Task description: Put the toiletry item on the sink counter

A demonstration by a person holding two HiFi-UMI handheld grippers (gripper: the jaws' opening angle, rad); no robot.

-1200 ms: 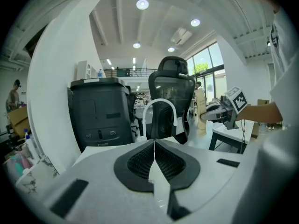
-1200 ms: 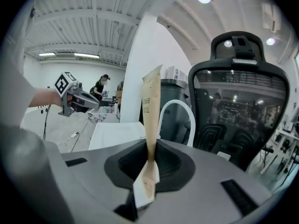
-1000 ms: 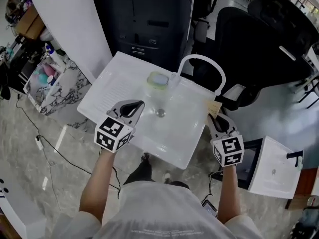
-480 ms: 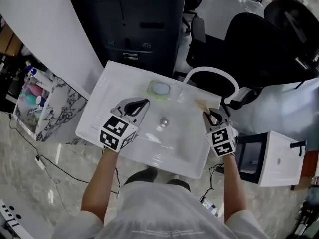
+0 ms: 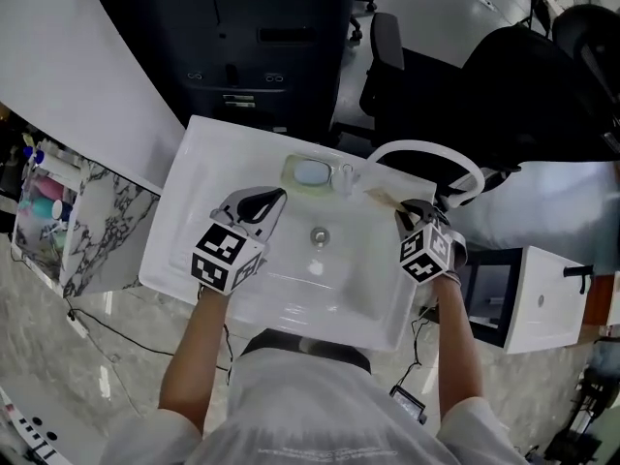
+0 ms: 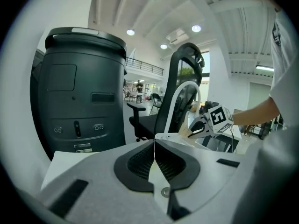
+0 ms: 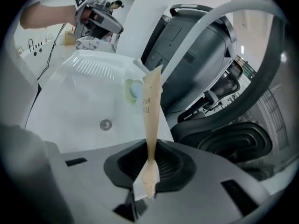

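Note:
A white sink (image 5: 189, 197) lies below me, with a drain (image 5: 319, 233) in its basin and a pale green soap dish (image 5: 310, 173) on its back rim. My right gripper (image 5: 403, 212) is shut on a flat tan paper toiletry packet (image 5: 381, 199), holding it over the back right rim beside the white arched faucet (image 5: 436, 151). In the right gripper view the packet (image 7: 151, 106) stands upright out of the jaws of that gripper (image 7: 150, 164). My left gripper (image 5: 274, 200) hovers over the left of the basin, shut and empty (image 6: 154, 146).
A dark cabinet (image 5: 262, 37) stands behind the sink and a black office chair (image 5: 523, 76) at the back right. A marble shelf with bottles (image 5: 58, 211) is at the left. A white box (image 5: 552, 303) sits low at the right.
My right gripper has carried the packet up and inward, from the sink's right edge to the back right rim by the faucet. The left gripper has kept its place over the basin.

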